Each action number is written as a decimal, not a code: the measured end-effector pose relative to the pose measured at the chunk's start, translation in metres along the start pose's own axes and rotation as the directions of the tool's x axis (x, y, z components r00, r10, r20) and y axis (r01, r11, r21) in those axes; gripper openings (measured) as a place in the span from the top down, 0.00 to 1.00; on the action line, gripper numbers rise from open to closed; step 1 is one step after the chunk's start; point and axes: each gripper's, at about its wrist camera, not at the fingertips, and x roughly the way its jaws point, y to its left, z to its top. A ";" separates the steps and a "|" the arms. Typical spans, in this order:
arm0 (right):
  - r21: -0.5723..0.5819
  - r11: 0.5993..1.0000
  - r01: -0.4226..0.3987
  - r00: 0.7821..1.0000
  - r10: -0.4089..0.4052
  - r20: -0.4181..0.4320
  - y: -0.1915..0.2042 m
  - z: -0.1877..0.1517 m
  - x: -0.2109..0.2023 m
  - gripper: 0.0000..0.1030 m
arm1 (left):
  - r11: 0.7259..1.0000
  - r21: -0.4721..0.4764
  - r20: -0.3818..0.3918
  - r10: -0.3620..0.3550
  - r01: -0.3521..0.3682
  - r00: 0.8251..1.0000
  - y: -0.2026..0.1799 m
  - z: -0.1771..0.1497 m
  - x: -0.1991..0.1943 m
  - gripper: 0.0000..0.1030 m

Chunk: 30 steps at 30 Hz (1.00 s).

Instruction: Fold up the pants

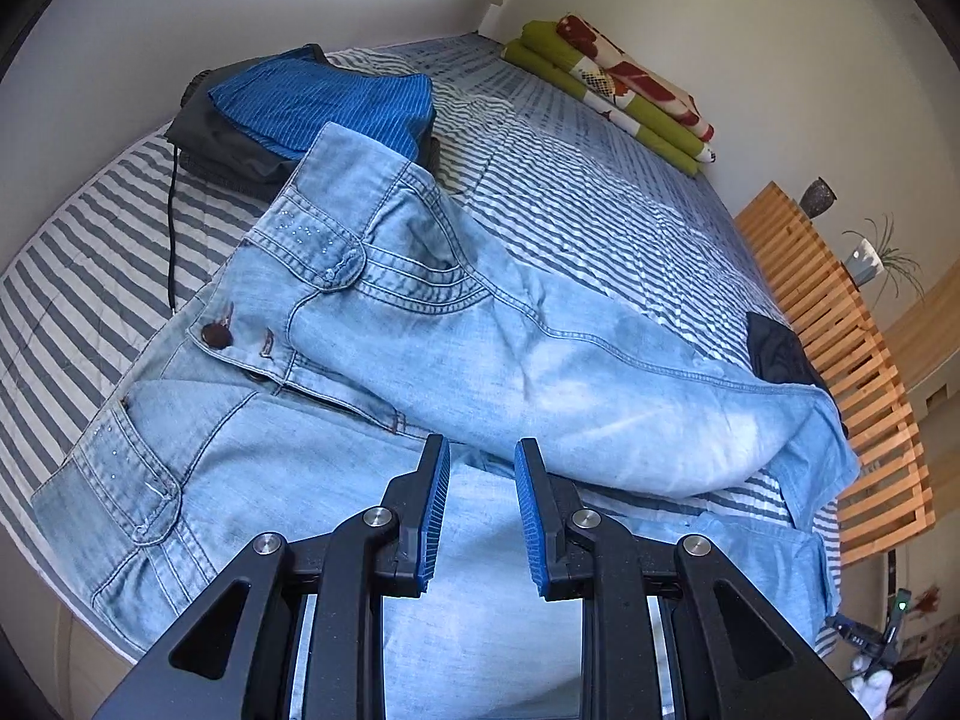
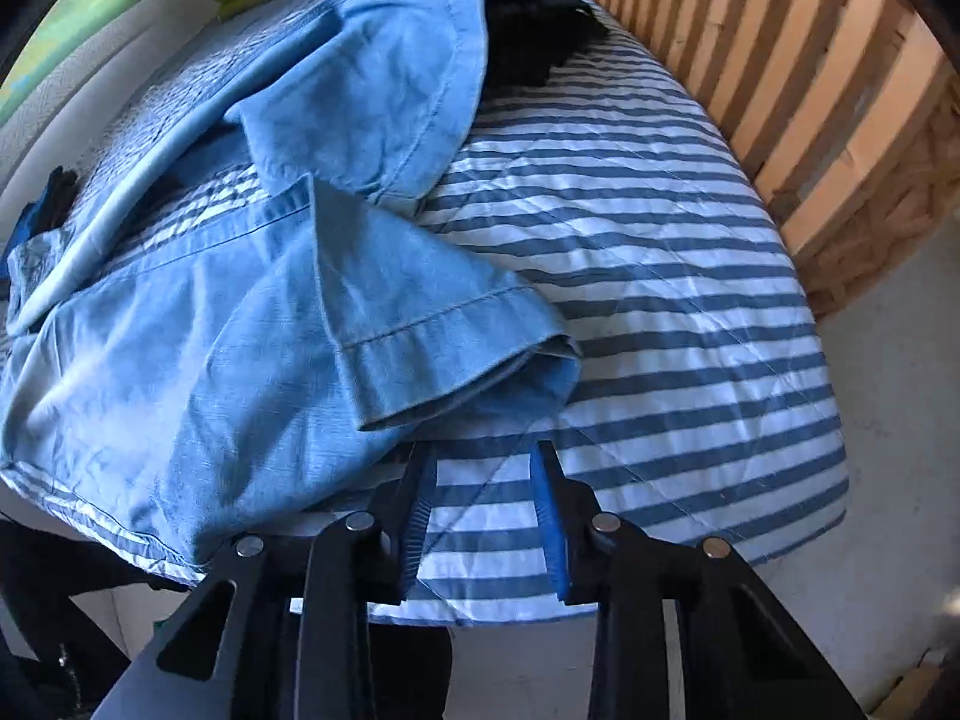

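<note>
Here: jeans [image 1: 480, 360] crumpled on striped bed [image 1: 600, 192], both tongs empty.

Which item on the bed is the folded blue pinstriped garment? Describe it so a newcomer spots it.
Start at the striped bed, left wrist view. At its far left edge sits a small stack of clothes just beyond the jeans' waistband. The blue pinstriped garment tops that stack, saturated blue with thin white lines, over a dark grey piece.

left gripper [image 1: 480, 447]: tilted steeply downward, blue-padded jaws parted with a gap, nothing pinched between them.
right gripper [image 2: 483, 450]: pointing steeply downward, jaws apart, pads gripping nothing.
</note>
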 end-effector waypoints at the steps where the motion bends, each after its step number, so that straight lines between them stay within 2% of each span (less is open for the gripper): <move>1: -0.012 1.000 0.018 1.000 -0.017 0.023 0.006 0.008 0.001 0.72 | 1.000 0.006 -0.002 0.000 0.000 1.000 -0.003 -0.001 0.000 0.77; 4: 0.013 0.996 0.086 0.991 -0.087 0.100 0.007 0.045 0.003 0.72 | 1.000 0.023 -0.003 0.007 -0.007 1.000 -0.010 -0.004 -0.001 0.77; 6: -0.012 0.993 0.119 0.988 -0.117 0.105 0.008 0.066 0.008 0.72 | 1.000 0.024 -0.001 0.009 -0.009 1.000 -0.011 -0.005 -0.004 0.77; 8: -0.029 0.988 0.149 0.984 -0.145 0.109 0.006 0.072 0.010 0.72 | 0.999 0.028 0.000 0.015 -0.015 1.000 -0.010 -0.006 -0.007 0.77; 9: -0.037 0.987 0.154 0.983 -0.150 0.103 0.003 0.072 0.009 0.68 | 0.999 0.030 0.000 0.019 -0.019 1.000 -0.009 -0.007 -0.008 0.77; 10: -0.047 0.986 0.160 0.983 -0.155 0.094 0.001 0.068 0.009 0.60 | 0.999 0.029 -0.003 0.024 -0.024 1.000 -0.008 -0.008 -0.008 0.77; 12: -0.069 0.972 0.224 0.971 -0.217 0.100 -0.001 0.061 0.009 0.48 | 0.999 0.027 -0.011 0.029 -0.029 1.000 -0.006 -0.009 -0.005 0.77; 14: -0.093 0.957 0.276 0.959 -0.267 0.099 -0.003 0.053 0.013 0.47 | 0.999 0.020 -0.022 0.030 -0.030 0.999 -0.005 -0.010 0.001 0.77; 19: -0.087 0.952 0.294 0.955 -0.289 0.065 -0.013 0.045 0.019 0.47 | 0.999 0.038 -0.046 0.015 -0.013 0.999 -0.017 -0.015 0.013 0.77; 25: -0.106 0.962 0.252 0.966 -0.244 0.081 -0.016 0.047 0.023 0.47 | 0.998 0.066 -0.049 0.013 -0.010 0.999 -0.032 -0.020 0.014 0.77; 30: -0.096 0.972 0.213 0.977 -0.211 0.028 -0.020 0.051 0.042 0.47 | 0.997 0.074 -0.055 0.014 -0.010 0.998 -0.034 -0.020 0.016 0.77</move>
